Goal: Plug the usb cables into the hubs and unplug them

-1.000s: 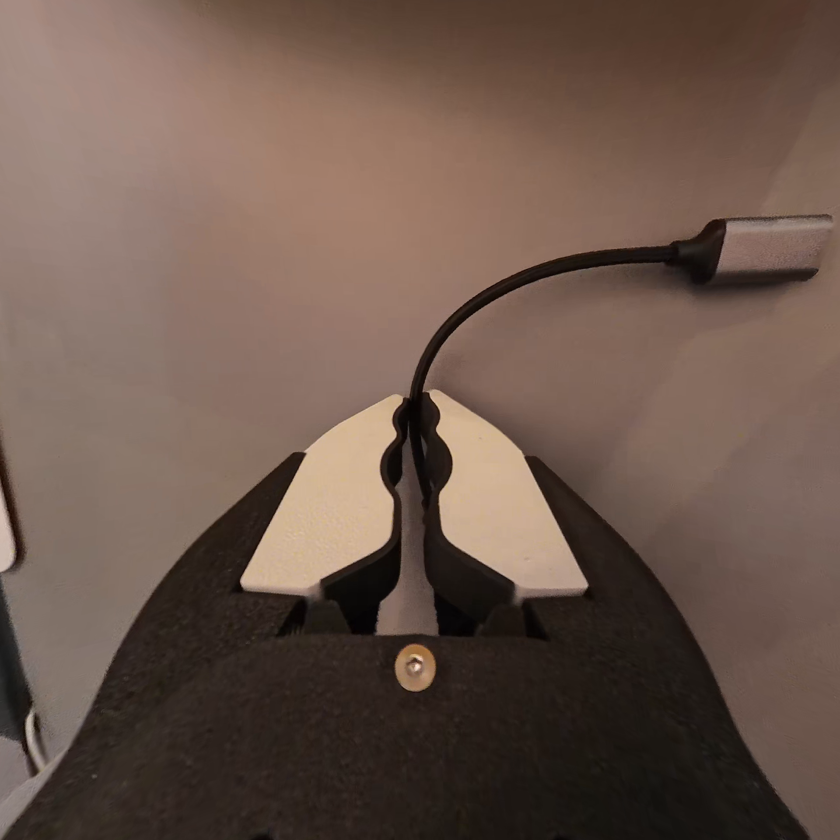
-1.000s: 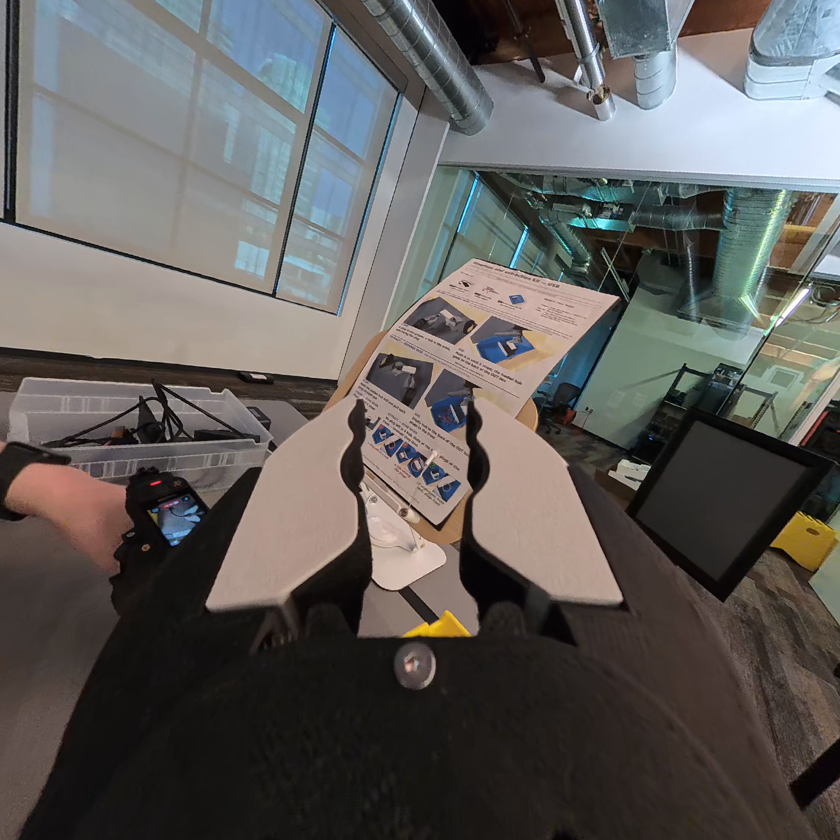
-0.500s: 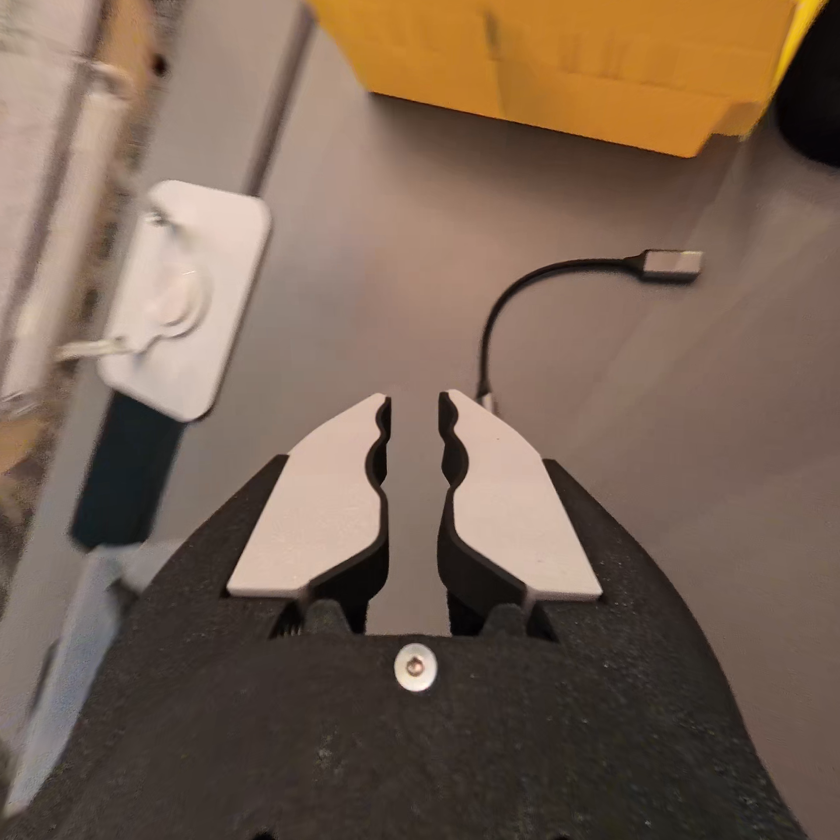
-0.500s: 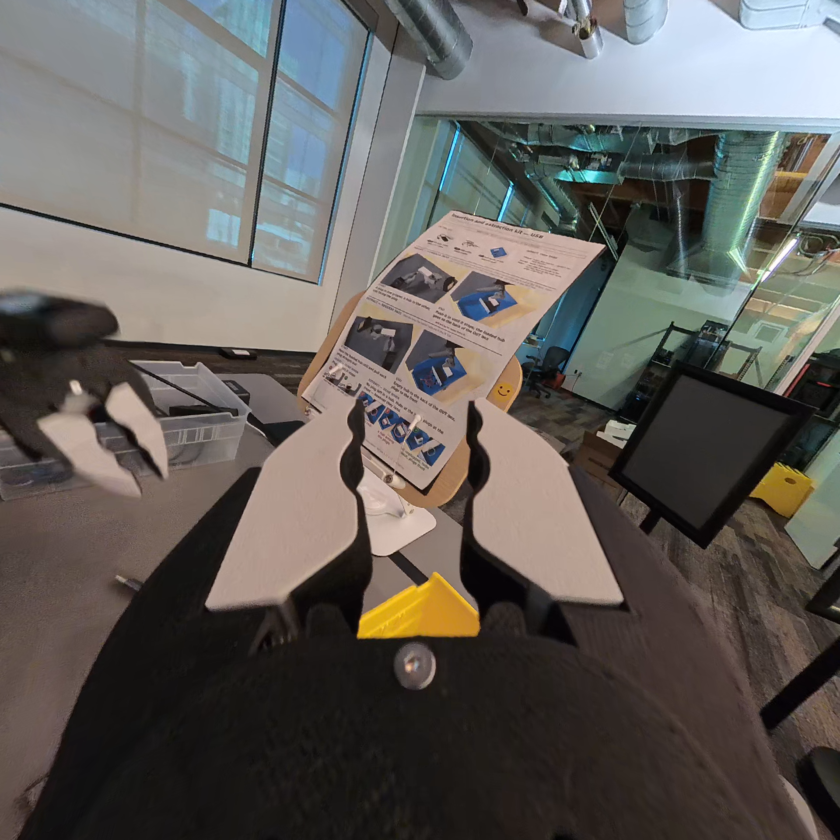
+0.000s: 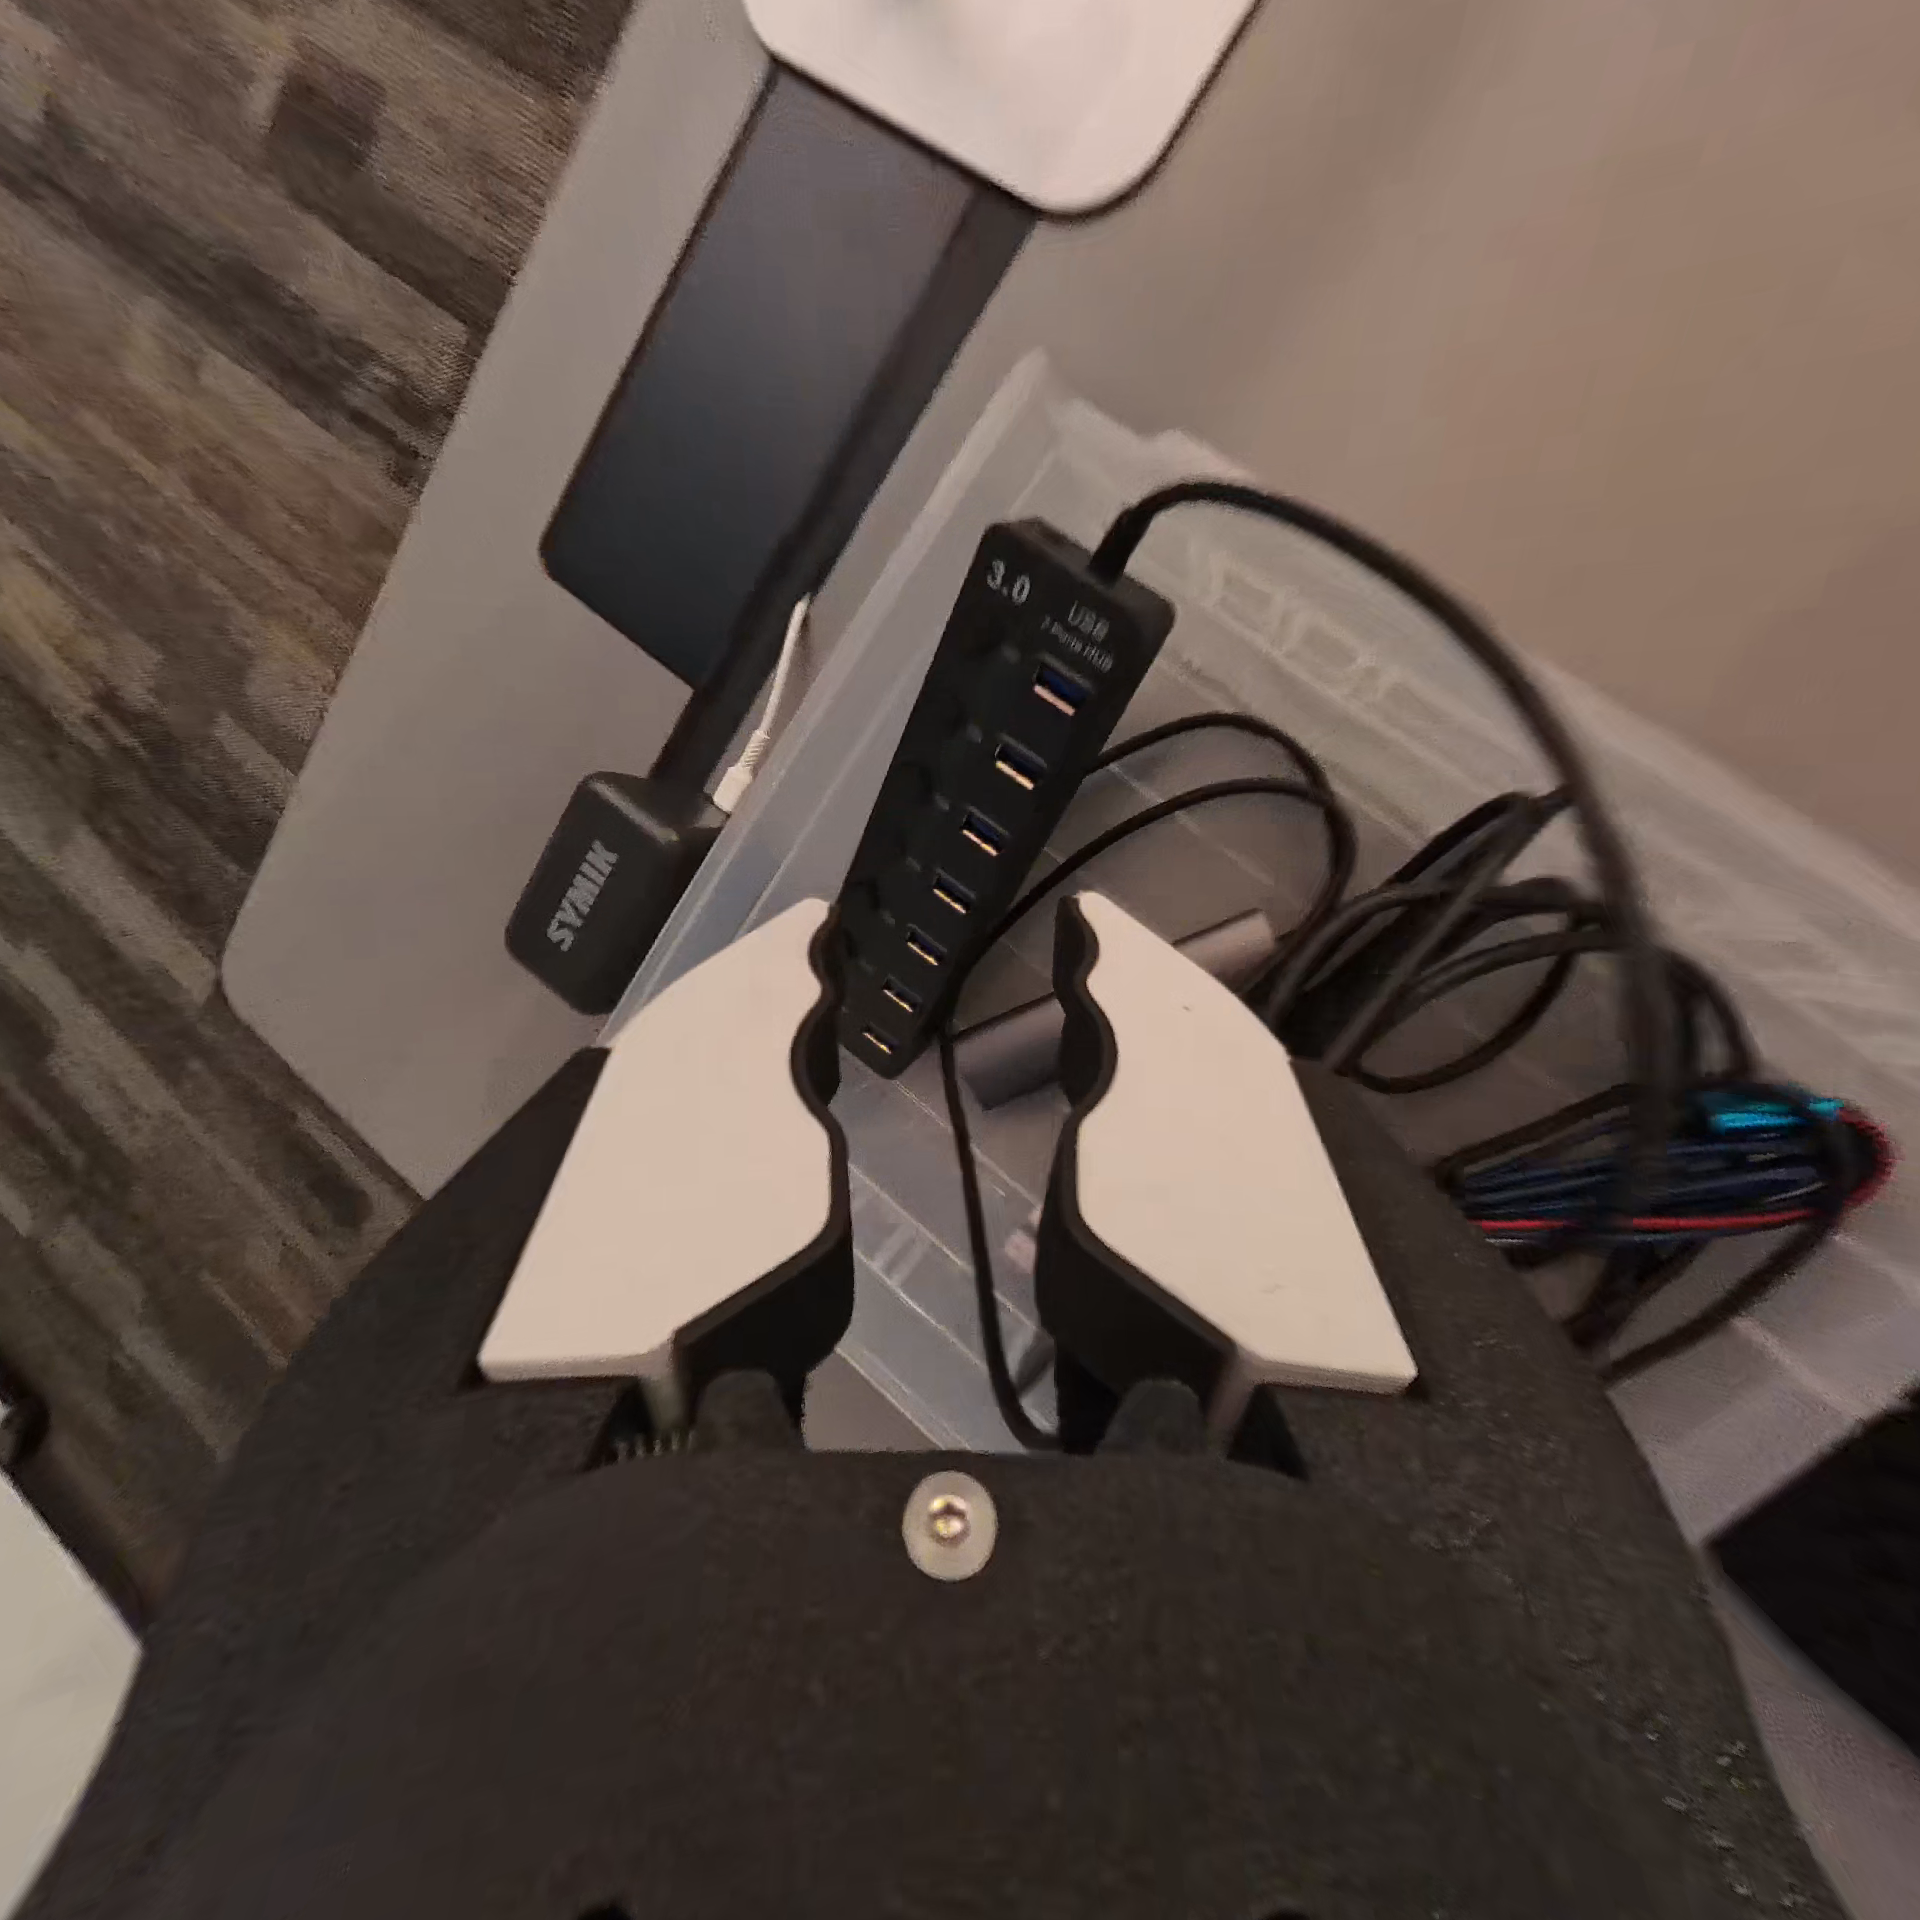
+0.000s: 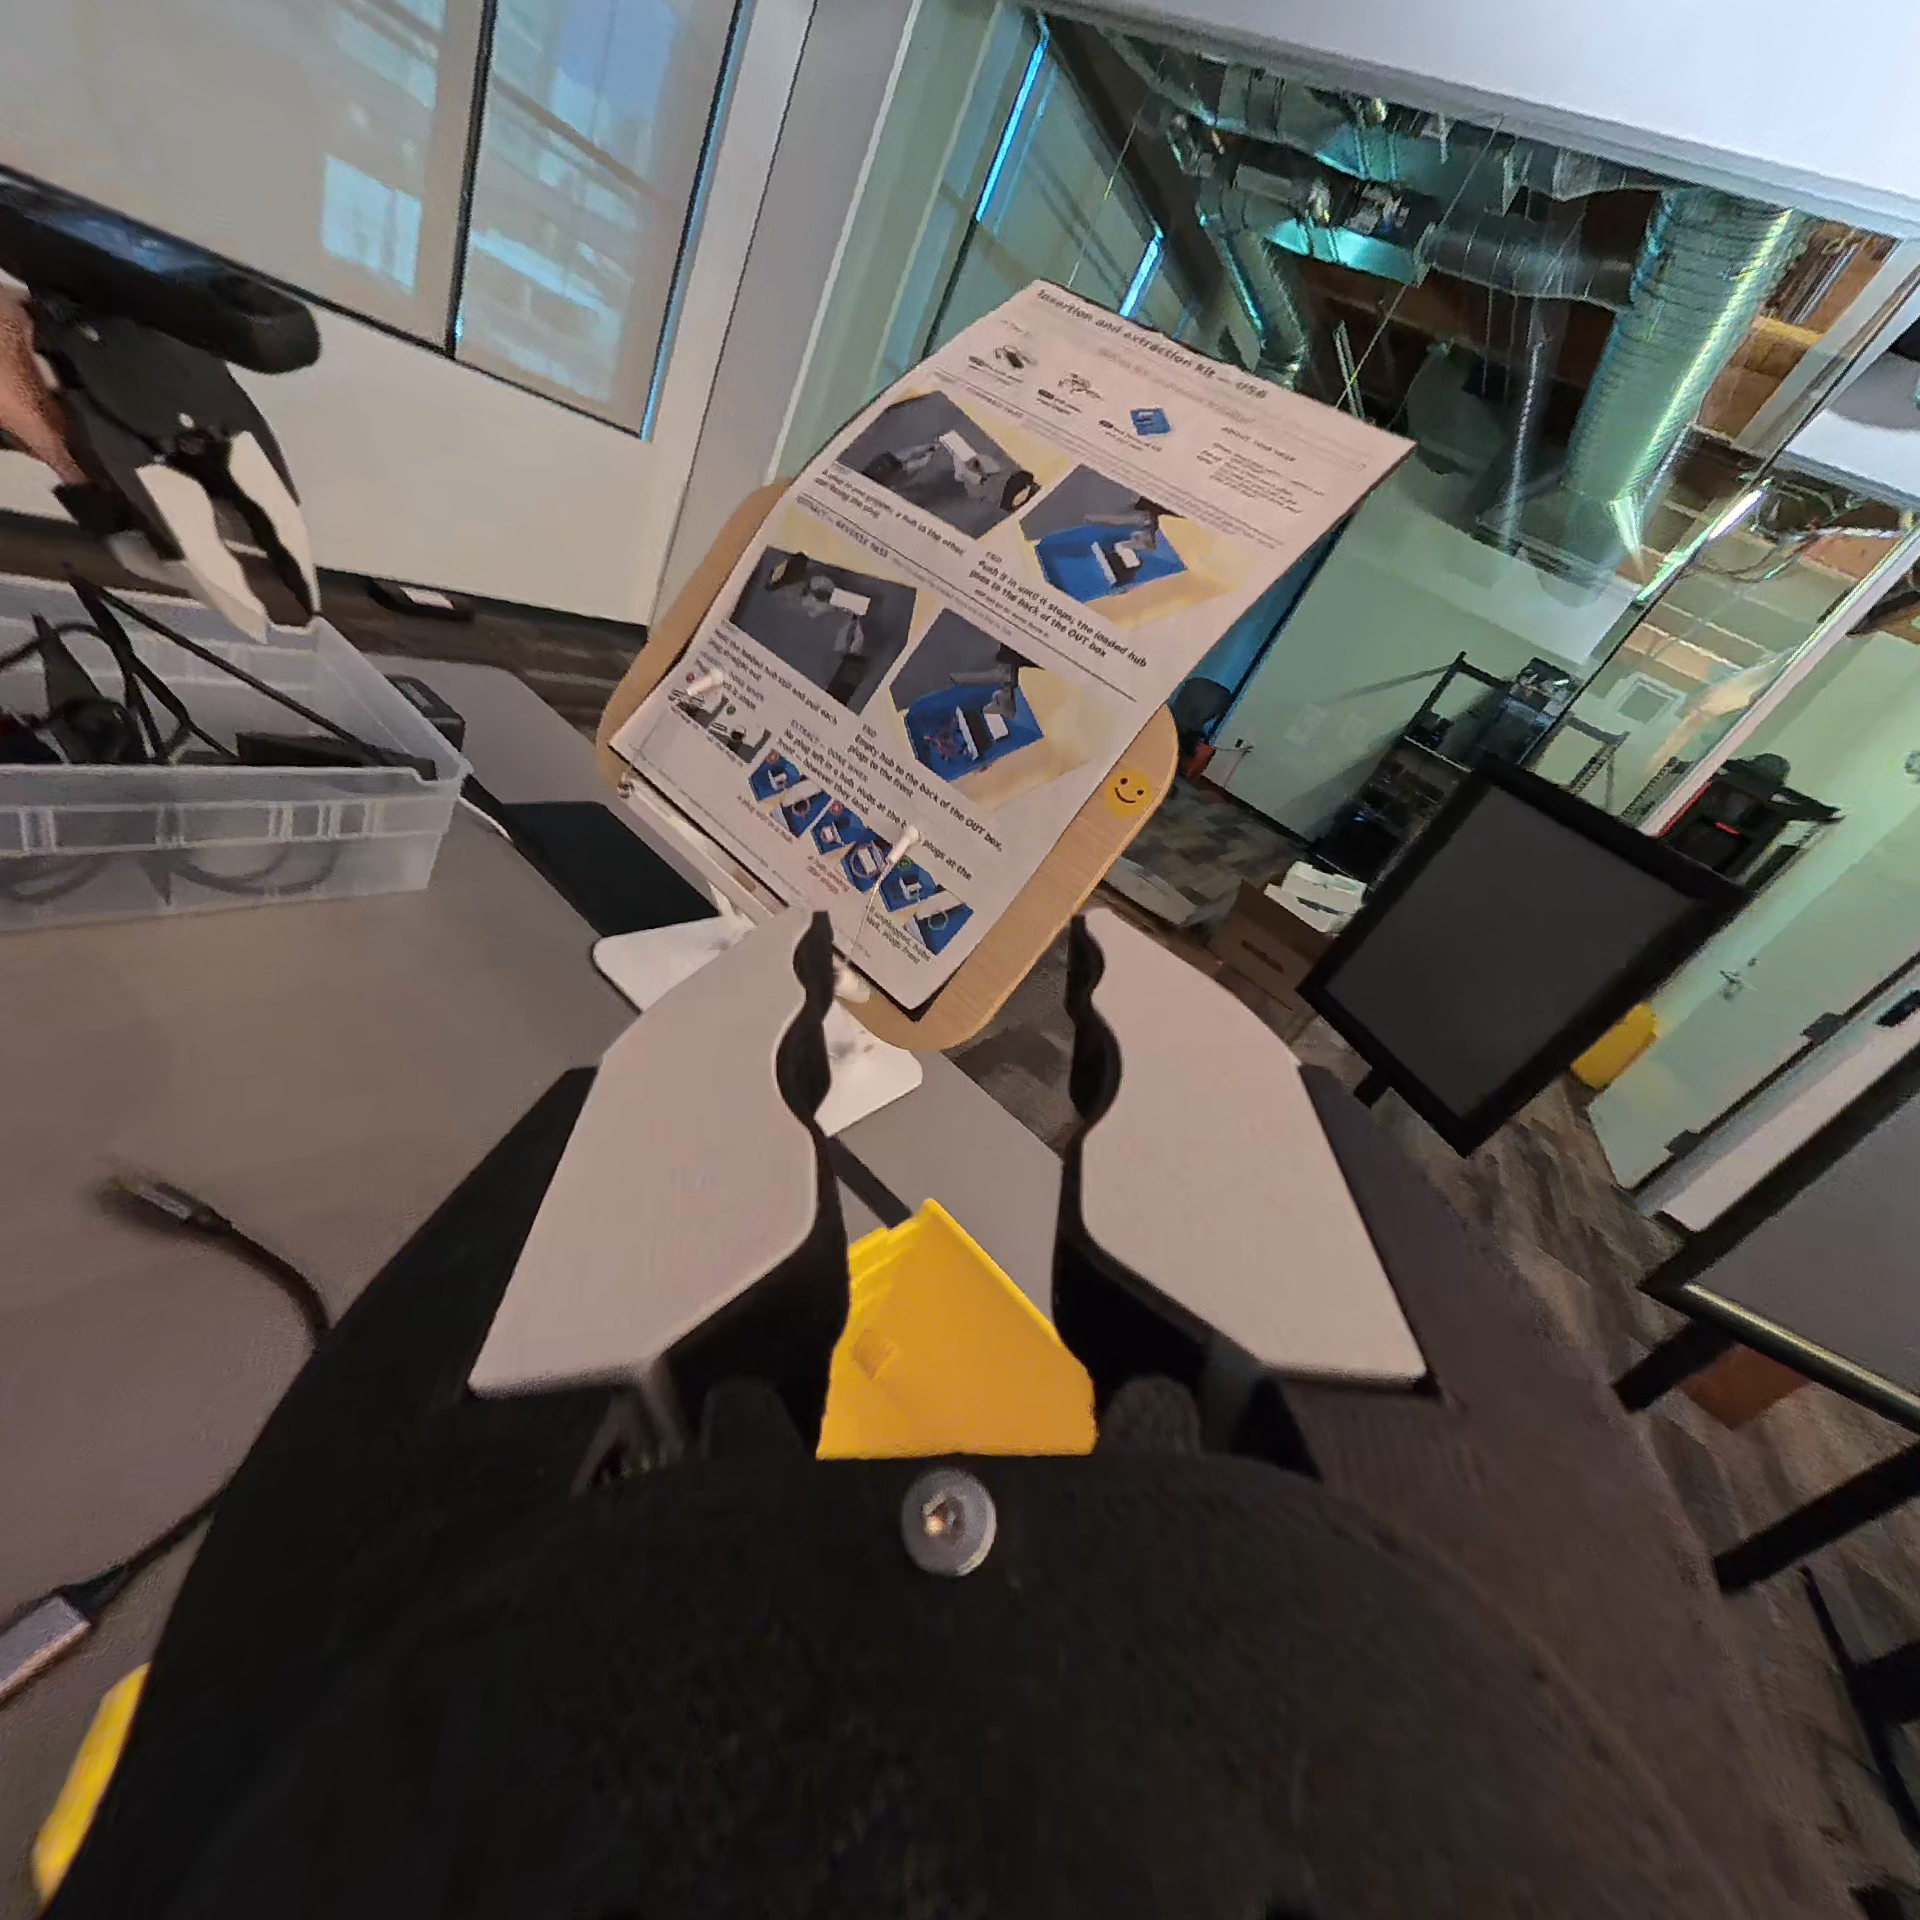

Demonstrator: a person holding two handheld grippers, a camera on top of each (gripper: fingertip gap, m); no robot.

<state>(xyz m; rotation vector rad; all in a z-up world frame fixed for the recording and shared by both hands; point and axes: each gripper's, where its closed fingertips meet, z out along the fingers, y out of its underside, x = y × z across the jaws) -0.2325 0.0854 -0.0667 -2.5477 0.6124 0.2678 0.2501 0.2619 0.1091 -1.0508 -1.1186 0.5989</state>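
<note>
My left gripper (image 5: pixel 945 914) is open and empty, hovering over a clear plastic bin (image 5: pixel 1299 613). A black USB hub (image 5: pixel 1018 790) with several blue ports leans in the bin just beyond my fingertips, its cord looping away. A grey hub (image 5: pixel 1221 940) lies under it among black cables (image 5: pixel 1455 935). In the right wrist view the left gripper (image 6: pixel 272 613) hangs above the bin (image 6: pixel 208 821). A short black USB cable (image 6: pixel 281 1278) with a silver plug (image 6: pixel 42 1636) lies loose on the grey table. My right gripper (image 6: pixel 948 930) is open and empty above a yellow box (image 6: pixel 935 1340).
A bundle of red and blue cables (image 5: pixel 1714 1184) lies in the bin's right part. A black adapter block (image 5: pixel 603 904) sits outside the bin's left wall. An instruction sheet on a wooden stand (image 6: pixel 997 644) rises behind the table. A black monitor (image 6: pixel 1507 935) stands at right on the floor. My hands' fingertips stand some 55 centimetres from each other. From the left gripper's tips to the black USB hub (image 5: pixel 1018 790) is close to 7 centimetres.
My left gripper let go of the short cable, opened, and swung away from it to above the bin with the hubs. My right gripper stayed open and tilted slightly downward.
</note>
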